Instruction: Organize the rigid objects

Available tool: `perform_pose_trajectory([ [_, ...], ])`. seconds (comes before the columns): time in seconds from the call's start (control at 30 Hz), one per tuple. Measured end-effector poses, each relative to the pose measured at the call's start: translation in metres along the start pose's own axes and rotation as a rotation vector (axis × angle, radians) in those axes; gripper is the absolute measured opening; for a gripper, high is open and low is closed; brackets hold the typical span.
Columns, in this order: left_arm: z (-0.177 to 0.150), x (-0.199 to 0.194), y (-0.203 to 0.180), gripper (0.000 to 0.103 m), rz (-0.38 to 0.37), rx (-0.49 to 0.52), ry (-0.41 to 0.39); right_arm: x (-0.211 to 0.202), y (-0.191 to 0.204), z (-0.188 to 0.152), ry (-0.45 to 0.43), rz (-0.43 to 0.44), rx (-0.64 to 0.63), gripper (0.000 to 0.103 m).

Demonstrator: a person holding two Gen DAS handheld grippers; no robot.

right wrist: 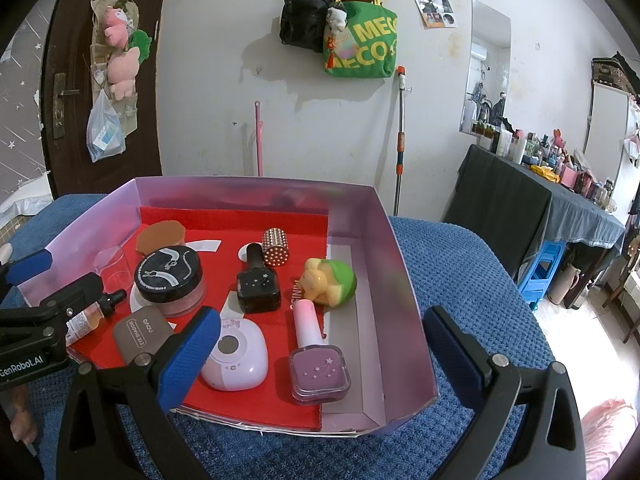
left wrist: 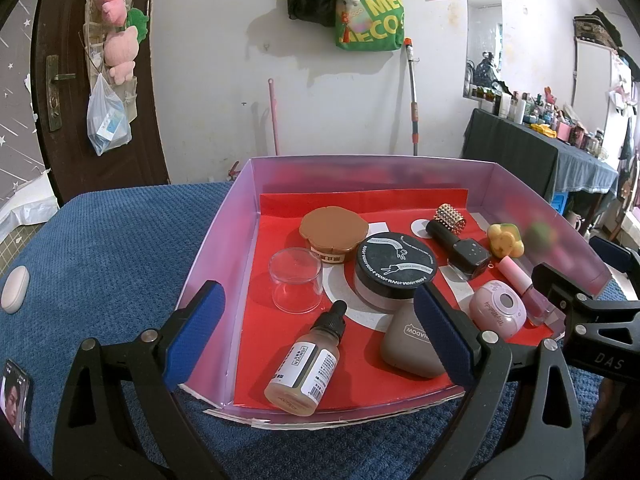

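While both grippers hover spread and empty, we see the left gripper above the dropper bottle and the right gripper above the box of cosmetics.

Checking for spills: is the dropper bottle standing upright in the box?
No, the dropper bottle lies on its side on the red liner of the box, cap pointing toward the clear cup.

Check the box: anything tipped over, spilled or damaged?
No spill shows. The dropper bottle, the black nail polish bottle and the pink-capped bottle lie on their sides on the red liner. The box's near edge looks frayed, with white card peeling. Both grippers hang open, holding nothing.
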State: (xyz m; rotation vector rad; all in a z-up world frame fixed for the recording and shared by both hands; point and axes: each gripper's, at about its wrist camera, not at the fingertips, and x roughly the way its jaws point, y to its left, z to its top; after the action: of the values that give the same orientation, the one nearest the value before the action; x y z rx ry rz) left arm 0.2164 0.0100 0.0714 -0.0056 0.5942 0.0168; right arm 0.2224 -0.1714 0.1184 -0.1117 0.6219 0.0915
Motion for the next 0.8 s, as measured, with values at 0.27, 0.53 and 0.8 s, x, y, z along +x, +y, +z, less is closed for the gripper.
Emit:
perform_pose_trajectory([
  [0.27,0.0000,-0.0001,-0.0002,0.097,0.000,0.000,0.000,0.0000,-0.0001,0.0006,0.001,0.001,0.001,0.103],
  [0.53,0.0001,-0.0003,0.0000,0.097,0.000,0.000,0.000,-0.0002,-0.0002,0.0012,0.001,0.000,0.000,0.103],
  [0.8,0.0001,-0.0001,-0.0002,0.097,0.000,0.000,0.001,-0.0001,-0.0003,0.0018,0.002,0.000,0.000,0.103],
])
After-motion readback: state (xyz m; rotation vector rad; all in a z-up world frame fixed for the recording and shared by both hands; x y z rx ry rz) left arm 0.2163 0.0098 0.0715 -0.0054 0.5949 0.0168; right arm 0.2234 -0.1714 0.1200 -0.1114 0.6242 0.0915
